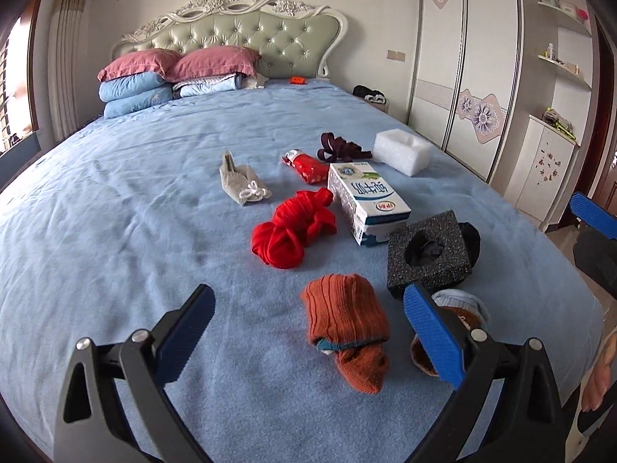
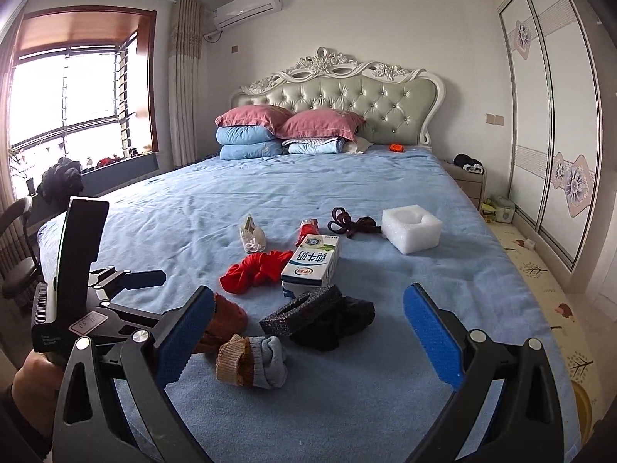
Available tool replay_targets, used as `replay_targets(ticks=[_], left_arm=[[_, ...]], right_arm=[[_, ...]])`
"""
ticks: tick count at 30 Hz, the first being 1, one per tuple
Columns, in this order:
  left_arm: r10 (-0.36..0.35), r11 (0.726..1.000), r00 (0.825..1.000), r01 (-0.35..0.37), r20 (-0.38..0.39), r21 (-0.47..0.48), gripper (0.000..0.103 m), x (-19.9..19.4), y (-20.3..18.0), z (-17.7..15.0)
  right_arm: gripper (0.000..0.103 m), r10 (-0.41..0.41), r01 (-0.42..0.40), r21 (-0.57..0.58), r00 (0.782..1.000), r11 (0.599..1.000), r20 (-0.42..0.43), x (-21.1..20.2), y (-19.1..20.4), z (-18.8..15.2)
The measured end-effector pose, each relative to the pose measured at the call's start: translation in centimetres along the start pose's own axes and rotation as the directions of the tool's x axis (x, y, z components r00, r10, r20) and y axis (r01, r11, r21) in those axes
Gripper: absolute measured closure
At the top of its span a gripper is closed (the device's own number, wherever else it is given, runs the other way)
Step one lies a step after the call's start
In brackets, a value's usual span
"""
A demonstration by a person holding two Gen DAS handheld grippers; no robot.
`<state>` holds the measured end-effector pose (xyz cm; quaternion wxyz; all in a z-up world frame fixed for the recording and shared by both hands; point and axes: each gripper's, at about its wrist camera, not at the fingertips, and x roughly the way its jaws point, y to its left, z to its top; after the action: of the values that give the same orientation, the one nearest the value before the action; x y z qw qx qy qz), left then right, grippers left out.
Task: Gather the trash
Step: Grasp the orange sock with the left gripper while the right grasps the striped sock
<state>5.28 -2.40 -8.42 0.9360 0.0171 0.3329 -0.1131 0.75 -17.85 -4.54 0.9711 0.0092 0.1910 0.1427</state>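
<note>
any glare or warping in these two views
Right wrist view: the window is blown out white and the wardrobe bows with fisheye curve. Left wrist view: even light, no glare, dark vignette in the corners, the milk carton sharp.

Left tongs [image 1: 308, 332] and right tongs [image 2: 308, 328] — both wide open, empty, angled downward.

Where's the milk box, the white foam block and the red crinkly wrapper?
milk box [image 1: 368, 196]: left wrist view, on its printed top face.
white foam block [image 1: 403, 151]: left wrist view, on its top.
red wrapper [image 1: 308, 166]: left wrist view, on its middle.
</note>
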Motion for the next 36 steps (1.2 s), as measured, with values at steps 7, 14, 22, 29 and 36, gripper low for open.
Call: replay_targets(ticks=[7,14,22,29,36], left_arm=[[-0.118,0.993,0.984,0.116,-0.135,-0.02,0.05,3.0,-0.1,-0.7],[-0.156,0.988,0.984,0.154,-0.087,-0.021,0.073,1.4,-0.2,-0.6],[-0.138,0.989,0.99,0.138,-0.009,-0.054,0.073,-1.6,2.2,0.2],[-0.149,0.986,0.989,0.148,-0.006,-0.08,0.073,-2.1,3.5,0.0],[-0.173,0.984,0.985,0.173,-0.002,-0.049,0.073,-2.4,2.5,0.1]], right_arm=[[0.008,0.025,-0.024,0.016,0.999,1.0,-0.028,0.5,-0.2,-0.7],[0.008,0.038,-0.038,0.003,0.997,0.999,-0.061,1.0,0.8,-1.6],[0.008,0.1,-0.088,0.072,0.978,0.994,-0.184,3.1,2.3,-3.7],[0.031,0.079,-0.069,0.043,0.948,0.997,-0.308,6.3,3.9,-4.6],[0.065,0.087,-0.072,0.055,0.935,0.996,-0.343,6.9,3.3,-5.2]])
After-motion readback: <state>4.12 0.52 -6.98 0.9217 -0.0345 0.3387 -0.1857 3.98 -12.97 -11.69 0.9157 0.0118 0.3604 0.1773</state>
